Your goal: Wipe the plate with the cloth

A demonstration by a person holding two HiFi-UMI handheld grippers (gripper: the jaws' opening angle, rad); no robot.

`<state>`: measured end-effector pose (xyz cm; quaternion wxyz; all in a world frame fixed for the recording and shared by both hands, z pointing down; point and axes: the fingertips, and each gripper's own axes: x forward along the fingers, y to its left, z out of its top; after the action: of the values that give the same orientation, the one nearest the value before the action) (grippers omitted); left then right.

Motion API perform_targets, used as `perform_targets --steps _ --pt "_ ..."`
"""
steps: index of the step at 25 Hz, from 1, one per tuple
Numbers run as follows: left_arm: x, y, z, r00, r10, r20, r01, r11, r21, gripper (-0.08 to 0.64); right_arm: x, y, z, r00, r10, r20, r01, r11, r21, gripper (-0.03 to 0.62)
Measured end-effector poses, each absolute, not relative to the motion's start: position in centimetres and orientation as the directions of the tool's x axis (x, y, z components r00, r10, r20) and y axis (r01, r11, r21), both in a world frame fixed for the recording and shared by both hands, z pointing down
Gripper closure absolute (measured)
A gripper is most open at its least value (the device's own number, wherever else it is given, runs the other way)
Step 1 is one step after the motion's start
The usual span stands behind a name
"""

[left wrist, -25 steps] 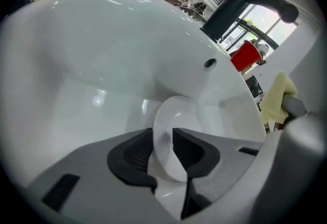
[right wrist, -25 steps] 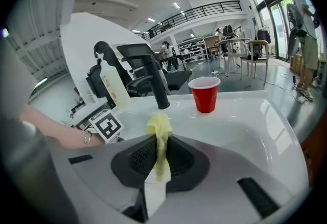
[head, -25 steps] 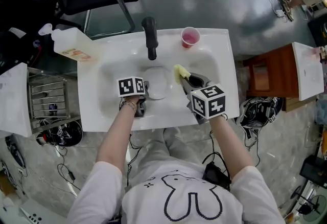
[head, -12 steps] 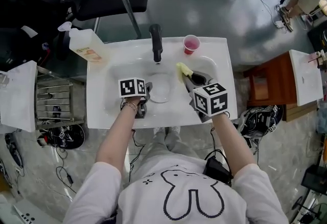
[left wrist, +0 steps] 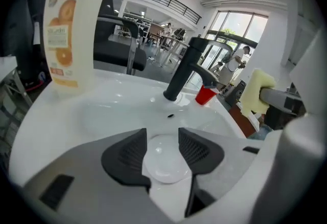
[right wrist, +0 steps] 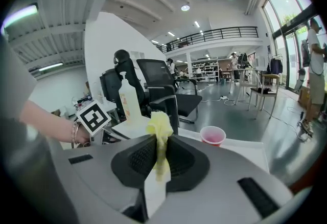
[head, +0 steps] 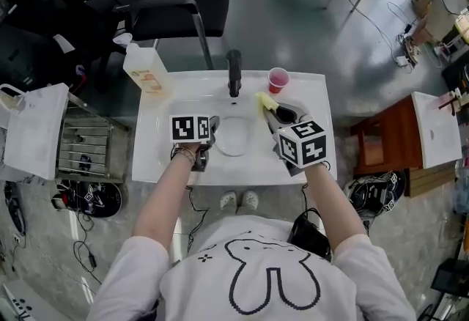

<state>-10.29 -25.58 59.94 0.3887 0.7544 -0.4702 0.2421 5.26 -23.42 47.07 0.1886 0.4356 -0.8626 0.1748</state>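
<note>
A white plate (head: 233,136) lies flat in the basin of the white sink (head: 157,158). My left gripper (head: 212,126) hangs above the plate's left edge. Its jaws have just been opening and stand open, with nothing between the pads. In the left gripper view the plate (left wrist: 164,161) shows below the gap of the left gripper (left wrist: 163,149). My right gripper (head: 268,111) is over the basin's right side, shut on a yellow cloth (head: 263,101). The cloth (right wrist: 159,138) is pinched between the pads of the right gripper (right wrist: 159,159) and sticks up past them.
A black faucet (head: 234,72) stands at the back of the sink, with a pink cup (head: 278,80) to its right and a soap bottle (head: 144,69) at the back left corner. A black chair (head: 176,12) is behind the sink, a wire rack (head: 84,147) left, a wooden cabinet (head: 381,138) right.
Both grippers have lifted away from the basin, and the left jaws have opened wider. The plate stays flat in the basin. The cloth stays pinched in the right gripper.
</note>
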Motion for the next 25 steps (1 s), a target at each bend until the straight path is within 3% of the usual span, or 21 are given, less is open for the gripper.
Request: perform_targets --steps 13,25 --pt "-11.3 -27.1 46.9 0.435 -0.735 0.520 -0.900 -0.375 0.222 0.367 5.7 -23.3 38.7 -0.520 -0.790 0.325 -0.832 0.554 0.017 0.541" --pt "-12.5 -25.8 31.0 0.403 -0.911 0.087 -0.913 -0.406 -0.022 0.426 6.2 -22.3 29.8 -0.487 -0.866 0.113 -0.860 0.499 0.112 0.541"
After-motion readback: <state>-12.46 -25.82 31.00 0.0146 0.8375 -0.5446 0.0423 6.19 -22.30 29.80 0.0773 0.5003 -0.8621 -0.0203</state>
